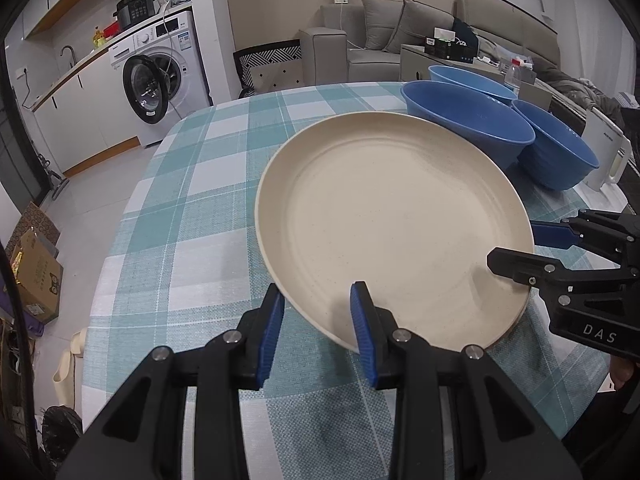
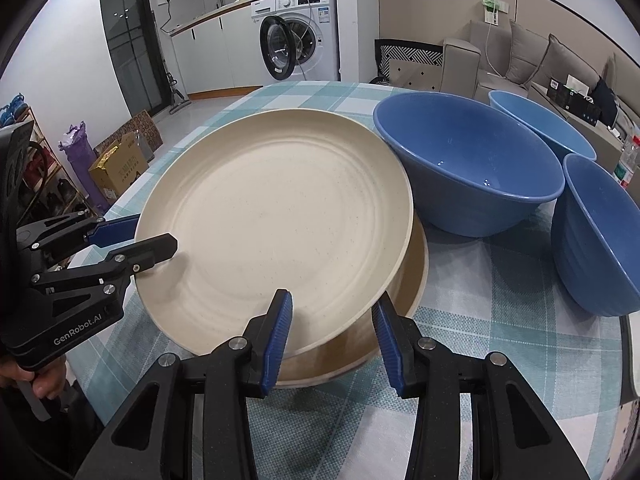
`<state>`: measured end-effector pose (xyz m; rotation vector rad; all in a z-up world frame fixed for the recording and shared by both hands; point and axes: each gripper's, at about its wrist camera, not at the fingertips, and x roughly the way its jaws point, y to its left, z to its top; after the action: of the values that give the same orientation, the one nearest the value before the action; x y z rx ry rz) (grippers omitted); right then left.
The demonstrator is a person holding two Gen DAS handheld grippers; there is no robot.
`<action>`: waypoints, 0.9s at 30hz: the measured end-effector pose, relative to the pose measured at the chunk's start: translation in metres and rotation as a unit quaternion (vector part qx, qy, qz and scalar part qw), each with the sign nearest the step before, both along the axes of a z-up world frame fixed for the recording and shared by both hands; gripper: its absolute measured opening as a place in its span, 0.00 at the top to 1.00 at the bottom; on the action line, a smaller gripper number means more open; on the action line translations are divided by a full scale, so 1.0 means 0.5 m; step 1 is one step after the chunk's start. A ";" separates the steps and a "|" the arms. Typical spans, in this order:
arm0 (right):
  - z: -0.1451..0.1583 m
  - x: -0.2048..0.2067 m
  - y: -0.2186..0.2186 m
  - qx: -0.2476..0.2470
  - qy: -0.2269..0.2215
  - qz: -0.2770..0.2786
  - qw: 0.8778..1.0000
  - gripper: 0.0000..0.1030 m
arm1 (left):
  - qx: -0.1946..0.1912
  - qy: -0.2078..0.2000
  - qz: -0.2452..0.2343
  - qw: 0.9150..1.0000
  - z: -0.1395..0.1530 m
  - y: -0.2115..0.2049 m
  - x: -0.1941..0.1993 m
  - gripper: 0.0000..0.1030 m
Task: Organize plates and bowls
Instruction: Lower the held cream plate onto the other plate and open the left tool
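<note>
Both grippers pinch the round cream plate [image 2: 276, 208] by its near rim, left gripper [image 1: 318, 330] and right gripper [image 2: 332, 336], holding it tilted over a second cream plate [image 2: 416, 280] near the table's [image 1: 208, 184] near edge.

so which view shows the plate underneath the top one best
The right wrist view. There the lower plate shows as a tan crescent under the tilted top plate, along its right and near edge. In the left wrist view the top plate covers it completely, so you cannot tell a second plate is there.
</note>
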<state>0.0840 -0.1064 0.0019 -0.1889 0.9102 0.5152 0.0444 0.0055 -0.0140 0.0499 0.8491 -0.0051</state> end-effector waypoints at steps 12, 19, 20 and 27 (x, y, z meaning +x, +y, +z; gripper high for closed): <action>0.002 -0.011 -0.006 -0.018 -0.007 -0.003 1.000 0.58 | -0.001 0.006 -0.005 1.000 -0.011 -0.015 0.005 0.68; 0.004 -0.017 -0.003 -0.029 -0.012 -0.003 1.000 0.57 | -0.001 0.010 -0.008 1.000 -0.019 -0.017 0.009 0.68; 0.004 -0.017 -0.002 -0.030 -0.013 -0.003 0.999 0.57 | -0.002 0.010 -0.007 1.000 -0.020 -0.017 0.010 0.67; 0.001 -0.023 0.002 -0.041 -0.017 0.000 0.999 0.54 | 0.002 0.011 -0.009 1.000 -0.024 -0.019 0.012 0.66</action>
<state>0.0723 -0.1053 0.0024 -0.2713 0.8988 0.4744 0.0506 -0.0039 -0.0261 0.0615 0.8708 -0.0203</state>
